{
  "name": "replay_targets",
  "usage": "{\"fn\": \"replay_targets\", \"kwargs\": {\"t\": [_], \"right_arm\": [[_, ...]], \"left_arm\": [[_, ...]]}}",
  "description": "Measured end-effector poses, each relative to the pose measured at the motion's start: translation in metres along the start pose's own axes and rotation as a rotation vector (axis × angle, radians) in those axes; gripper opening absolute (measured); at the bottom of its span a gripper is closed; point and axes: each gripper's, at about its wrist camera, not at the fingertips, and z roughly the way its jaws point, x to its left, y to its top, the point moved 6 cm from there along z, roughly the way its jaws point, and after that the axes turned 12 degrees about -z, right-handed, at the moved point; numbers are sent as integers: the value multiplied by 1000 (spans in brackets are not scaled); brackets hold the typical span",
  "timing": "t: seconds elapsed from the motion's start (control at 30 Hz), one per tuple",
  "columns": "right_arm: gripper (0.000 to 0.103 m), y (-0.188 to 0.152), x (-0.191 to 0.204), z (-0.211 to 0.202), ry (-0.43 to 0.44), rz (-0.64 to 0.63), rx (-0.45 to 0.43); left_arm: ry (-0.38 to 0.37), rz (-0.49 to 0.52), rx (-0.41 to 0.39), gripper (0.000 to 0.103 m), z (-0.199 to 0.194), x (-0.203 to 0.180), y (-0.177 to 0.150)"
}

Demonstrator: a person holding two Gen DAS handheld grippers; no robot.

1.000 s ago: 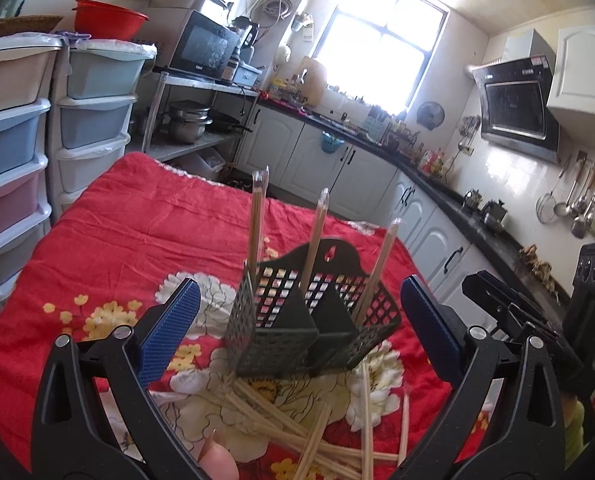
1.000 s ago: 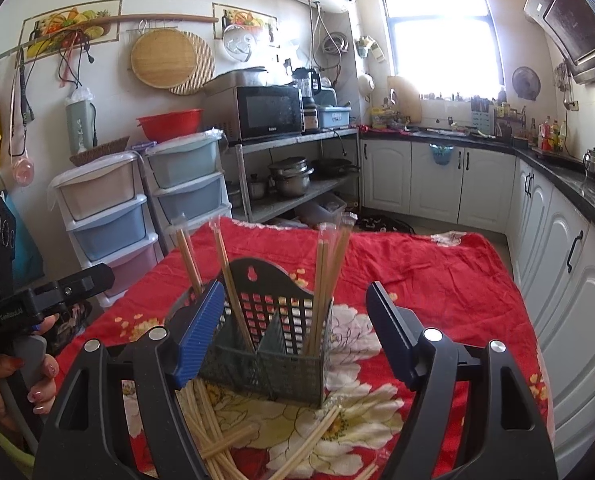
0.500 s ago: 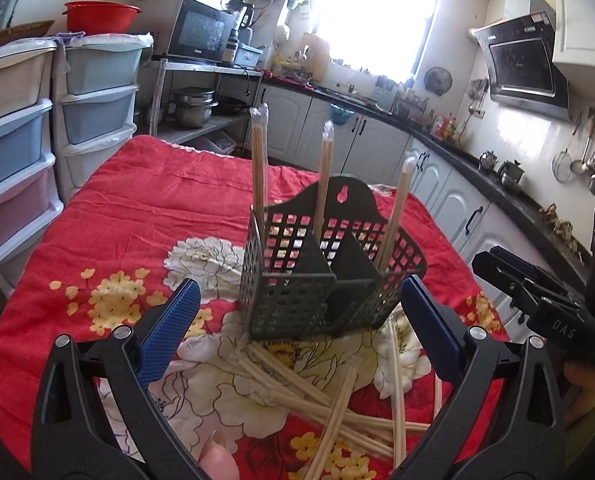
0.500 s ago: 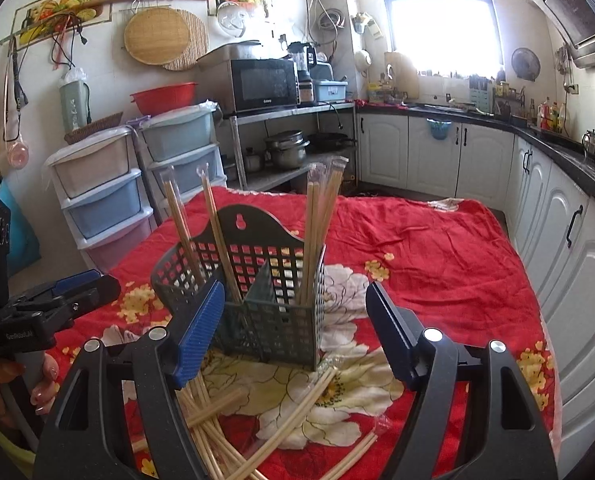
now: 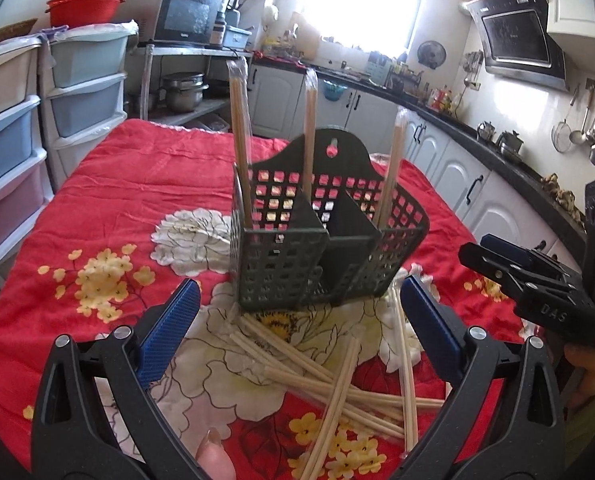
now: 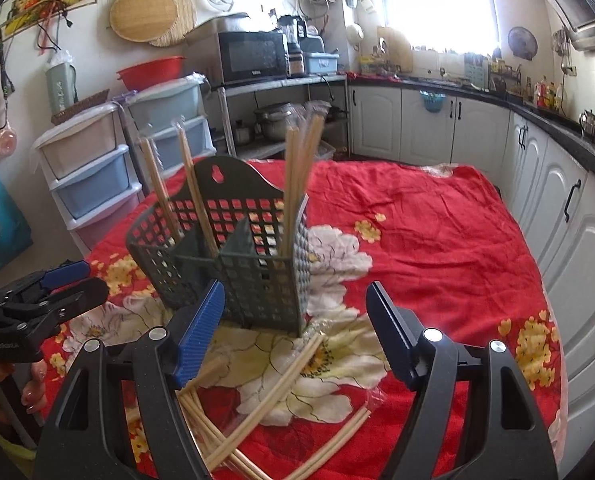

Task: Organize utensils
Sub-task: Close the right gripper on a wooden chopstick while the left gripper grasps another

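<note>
Looking along the left gripper (image 5: 297,332): jaws wide, empty, caddy (image 5: 317,240) just ahead, loose chopsticks (image 5: 337,372) on the red cloth (image 5: 117,184) under the gap. Right gripper (image 6: 295,332) view: same (wide, empty), caddy ahead-left, chopsticks below.

My left claw (image 5: 297,328) and my right claw (image 6: 295,332) are black with ribbed blue pads. The slotted utensil caddy (image 5: 317,240) is dark grey-green. The chopsticks (image 5: 337,376) are pale bamboo tan. The cloth on the bench (image 5: 137,184) is bright red, printed with big white blooms and small yellow flowers.
</note>
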Motion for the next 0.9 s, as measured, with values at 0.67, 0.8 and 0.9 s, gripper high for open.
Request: {"fn": "replay_targets", "kwargs": {"t": [0.67, 0.8, 0.9], "right_arm": [[49, -56, -6, 75, 84, 49, 251], [40, -62, -6, 87, 115, 78, 285], [37, -65, -6, 94, 135, 99, 302]], "left_arm": [[-53, 35, 232, 52, 50, -13, -48], [-61, 60, 263, 48, 57, -19, -56], [-62, 89, 285, 47, 63, -25, -62]]}}
